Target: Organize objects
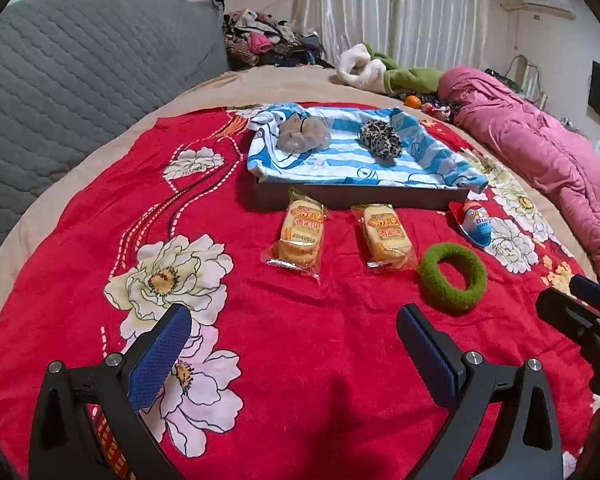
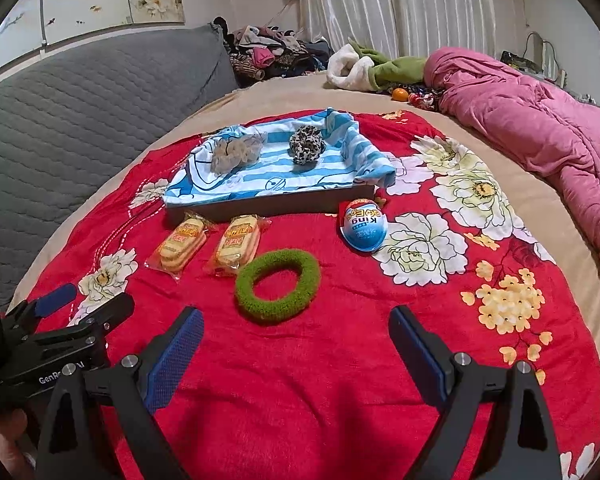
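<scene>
A flat dark tray (image 1: 352,196) (image 2: 284,202) lined with a blue-striped cloth lies on the red flowered blanket. On the cloth rest a beige scrunchie (image 1: 303,133) (image 2: 236,153) and a leopard scrunchie (image 1: 381,139) (image 2: 307,143). In front of the tray lie two biscuit packs (image 1: 299,236) (image 1: 385,236) (image 2: 180,245) (image 2: 238,245), a green fuzzy ring (image 1: 452,277) (image 2: 278,286) and a blue egg-shaped treat (image 1: 475,222) (image 2: 364,225). My left gripper (image 1: 294,340) hovers open short of the packs. My right gripper (image 2: 296,336) hovers open just short of the green ring. Neither holds anything.
A grey quilted headboard (image 1: 80,80) rises at the left. A pink quilt (image 1: 540,148) (image 2: 540,120) runs along the right side of the bed. Clothes are piled at the back (image 1: 260,40), with a white and green garment (image 1: 380,66) and an orange (image 1: 413,101) nearby.
</scene>
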### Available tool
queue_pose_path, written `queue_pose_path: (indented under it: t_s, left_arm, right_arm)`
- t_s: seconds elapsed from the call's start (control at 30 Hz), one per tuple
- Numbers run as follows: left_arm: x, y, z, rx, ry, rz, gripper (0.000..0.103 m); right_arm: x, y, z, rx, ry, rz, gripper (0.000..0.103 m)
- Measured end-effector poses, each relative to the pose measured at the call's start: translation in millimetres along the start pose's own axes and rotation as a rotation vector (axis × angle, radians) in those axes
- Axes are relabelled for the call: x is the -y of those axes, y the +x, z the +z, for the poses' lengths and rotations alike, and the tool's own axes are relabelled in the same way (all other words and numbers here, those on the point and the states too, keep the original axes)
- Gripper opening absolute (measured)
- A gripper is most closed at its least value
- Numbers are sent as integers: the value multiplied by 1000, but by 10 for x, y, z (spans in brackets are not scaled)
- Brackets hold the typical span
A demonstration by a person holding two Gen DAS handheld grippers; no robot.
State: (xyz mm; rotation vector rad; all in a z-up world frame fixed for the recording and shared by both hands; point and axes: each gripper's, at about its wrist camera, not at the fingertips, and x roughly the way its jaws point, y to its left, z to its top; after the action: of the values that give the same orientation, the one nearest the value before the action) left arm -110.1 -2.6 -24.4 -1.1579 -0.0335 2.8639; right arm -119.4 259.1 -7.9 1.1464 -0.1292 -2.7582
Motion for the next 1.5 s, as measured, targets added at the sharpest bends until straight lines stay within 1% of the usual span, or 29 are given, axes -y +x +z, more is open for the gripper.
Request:
queue_pose_path:
  t_s: [0.13, 0.3, 0.47, 0.6, 1.1, 1.37, 1.5]
  left_arm:
    - [-20, 44, 2, 7, 2, 15, 102]
    - [-66, 173, 1, -23, -12, 13, 102]
    - [-60, 246, 10, -23, 9, 15, 102]
    - [-86, 301, 57, -27, -1, 1, 102]
    - [-72, 538, 236, -31, 8, 4, 102]
    - [-56, 621, 276, -32, 1, 10, 102]
    - [-72, 676, 311, -41, -5, -2, 102]
  right_arm:
    - [-3, 59, -8, -13, -3, -4, 94]
    - [-16, 127, -21, -22, -8, -15, 94]
    - [-22, 213, -12, -35, -11, -24, 94]
    - [-26, 300, -12, -50, -5, -23, 94]
    - [54, 552, 56, -87, 26, -40, 94]
    - [79, 657, 75, -102, 32, -46, 94]
    - [85, 713, 84, -110, 33, -49, 94]
